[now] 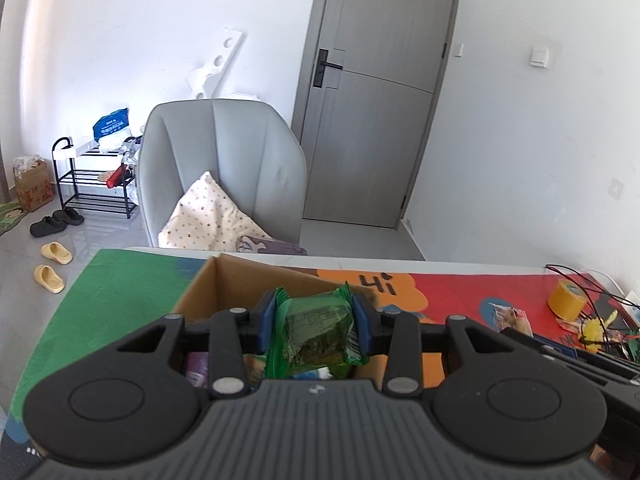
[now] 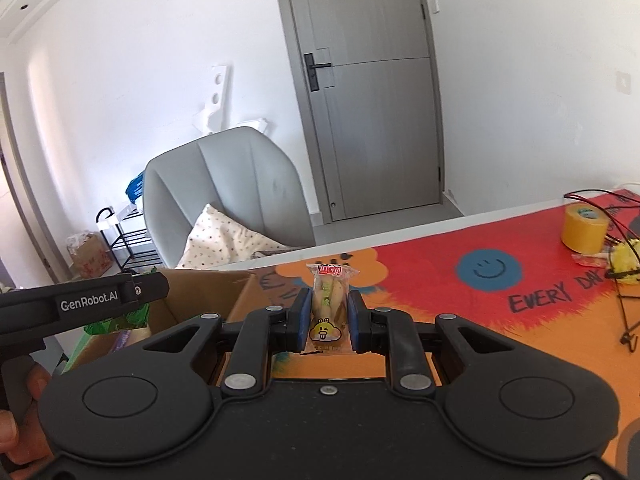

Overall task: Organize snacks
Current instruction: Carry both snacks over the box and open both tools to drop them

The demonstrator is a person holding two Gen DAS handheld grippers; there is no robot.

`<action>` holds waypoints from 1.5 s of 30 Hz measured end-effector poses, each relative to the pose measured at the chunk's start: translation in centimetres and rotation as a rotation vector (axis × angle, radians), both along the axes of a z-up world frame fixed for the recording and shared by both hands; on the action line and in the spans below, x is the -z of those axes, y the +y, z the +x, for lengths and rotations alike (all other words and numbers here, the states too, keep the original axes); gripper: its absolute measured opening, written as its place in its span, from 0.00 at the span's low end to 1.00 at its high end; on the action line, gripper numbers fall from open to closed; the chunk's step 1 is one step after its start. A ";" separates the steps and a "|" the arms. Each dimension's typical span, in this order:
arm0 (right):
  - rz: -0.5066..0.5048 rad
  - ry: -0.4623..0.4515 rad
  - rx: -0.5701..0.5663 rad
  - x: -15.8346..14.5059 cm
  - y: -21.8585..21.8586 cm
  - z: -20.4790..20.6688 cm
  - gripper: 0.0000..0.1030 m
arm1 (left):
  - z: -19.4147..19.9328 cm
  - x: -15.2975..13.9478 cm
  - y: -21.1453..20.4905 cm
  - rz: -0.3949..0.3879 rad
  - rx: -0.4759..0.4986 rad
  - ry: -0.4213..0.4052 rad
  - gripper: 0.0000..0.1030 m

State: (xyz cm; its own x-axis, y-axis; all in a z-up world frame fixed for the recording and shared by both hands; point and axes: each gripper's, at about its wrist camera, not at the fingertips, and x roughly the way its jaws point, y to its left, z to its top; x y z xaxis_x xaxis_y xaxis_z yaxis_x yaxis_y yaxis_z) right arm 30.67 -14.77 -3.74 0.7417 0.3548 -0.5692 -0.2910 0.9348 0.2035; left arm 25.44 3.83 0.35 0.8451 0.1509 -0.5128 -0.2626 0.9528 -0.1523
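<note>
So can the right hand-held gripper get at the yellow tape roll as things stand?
Probably not yet. The right hand-held gripper is already shut on a yellow snack packet, so it has no free grip, though the mat up to the yellow tape roll looks clear.

Looks like someone's home: grey armchair [image 1: 224,168] with a dotted cushion [image 1: 212,216], shoe rack [image 1: 92,180], slippers [image 1: 52,264] on the tile floor, interior door [image 1: 380,92].
</note>
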 end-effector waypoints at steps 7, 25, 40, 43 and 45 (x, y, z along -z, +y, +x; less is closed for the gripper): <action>0.001 -0.014 -0.039 -0.5 2.4 0.6 0.20 | 0.8 -0.2 2.6 -0.006 -0.031 -0.002 0.38; -0.004 -0.010 -0.093 -0.3 5.6 2.8 0.20 | 4.1 1.0 6.0 -0.006 -0.051 0.041 0.43; 0.008 0.005 -0.170 -0.6 9.7 2.2 0.20 | -0.2 0.7 9.2 -0.029 -0.141 0.032 0.51; 0.018 -0.003 -0.196 -1.0 10.6 2.1 0.22 | -1.1 0.6 9.8 -0.031 -0.153 0.033 0.55; 0.043 -0.009 -0.210 -1.4 10.9 2.0 0.41 | -1.7 0.6 10.1 -0.031 -0.156 0.032 0.63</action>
State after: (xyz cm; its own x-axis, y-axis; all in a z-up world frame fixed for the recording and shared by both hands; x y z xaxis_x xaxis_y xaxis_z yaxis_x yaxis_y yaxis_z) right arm 32.66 -3.88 -2.30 0.6539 0.5262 -0.5437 -0.4809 0.8438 0.2383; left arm 23.76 13.92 -0.27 0.7958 0.2626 -0.5457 -0.4122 0.8950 -0.1705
